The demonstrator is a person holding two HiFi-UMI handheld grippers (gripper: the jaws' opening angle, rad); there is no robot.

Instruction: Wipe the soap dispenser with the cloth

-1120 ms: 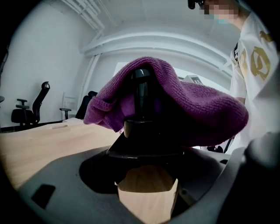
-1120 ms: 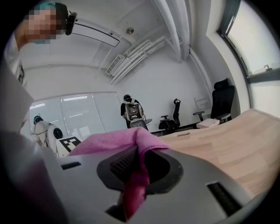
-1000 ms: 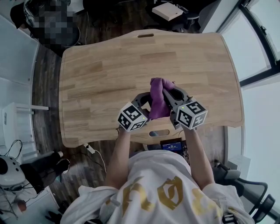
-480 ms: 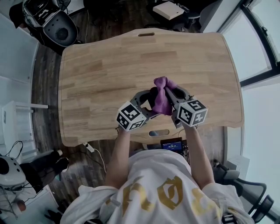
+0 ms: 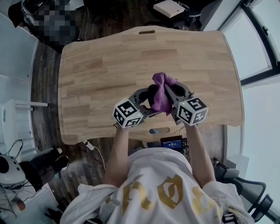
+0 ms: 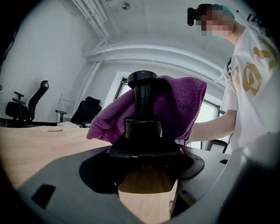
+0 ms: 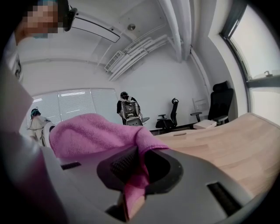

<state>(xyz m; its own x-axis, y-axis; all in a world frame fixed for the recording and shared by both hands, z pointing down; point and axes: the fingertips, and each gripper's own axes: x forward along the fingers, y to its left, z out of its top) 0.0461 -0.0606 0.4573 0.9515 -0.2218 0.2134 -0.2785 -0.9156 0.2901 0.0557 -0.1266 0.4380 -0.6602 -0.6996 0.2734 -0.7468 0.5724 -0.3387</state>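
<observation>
Left gripper point(image 6: 146, 175) shut around the upright black soap dispenser point(image 6: 141, 109); right gripper point(image 7: 135, 168), nearest its right side, pinches the purple cloth point(image 6: 186, 105) against the pump.

Wooden table point(image 5: 100, 70): light top, rounded corners. Far slot point(image 5: 147, 31) cut at far edge, near slot point(image 5: 158, 131) at near edge. Floor point(image 5: 46, 70): dark planks. White box point(image 5: 168, 9) beyond far edge. Window point(image 5: 258, 39) along rt side. Small lit screen point(image 5: 171, 143) below near edge. White cable point(image 5: 89, 148) w/ plug on floor, lt of screen. Black office chair point(image 7: 221, 105) in bkgd. Pipes point(image 7: 175, 26) on ceiling.
</observation>
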